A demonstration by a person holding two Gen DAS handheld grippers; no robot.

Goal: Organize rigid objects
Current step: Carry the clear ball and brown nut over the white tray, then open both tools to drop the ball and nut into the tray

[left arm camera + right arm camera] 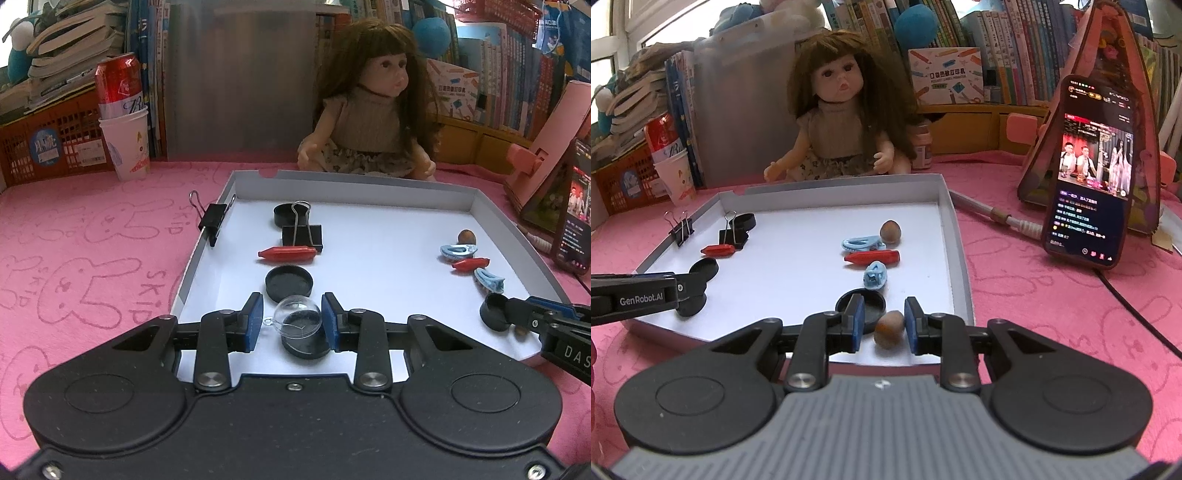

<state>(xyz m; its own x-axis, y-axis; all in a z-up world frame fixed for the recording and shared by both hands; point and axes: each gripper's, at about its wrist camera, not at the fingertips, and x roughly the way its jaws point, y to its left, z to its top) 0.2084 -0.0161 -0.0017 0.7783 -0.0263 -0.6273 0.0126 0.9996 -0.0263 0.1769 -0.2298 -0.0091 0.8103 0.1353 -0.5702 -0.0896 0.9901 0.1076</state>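
Note:
In the left wrist view my left gripper (291, 319) is shut on a clear plastic dome (299, 314), with a black round cap (306, 345) right under it. Another black cap (289, 282), a red capsule (288, 254) and a binder clip (303, 234) lie further in on the white tray (354, 184). My right gripper (884, 321) stands open around a brown nut (889, 329); a gap shows on the nut's left side. A black cap (860, 304) lies just past its left finger. Beyond are two blue clips (875, 277), a red capsule (873, 257) and a second nut (890, 231).
A binder clip (212, 221) grips the tray's left wall. A doll (369, 110) sits behind the tray. A phone (1089, 177) leans on a pink stand at the right, with its cable across the pink cloth. A can in a paper cup (123, 118) stands back left.

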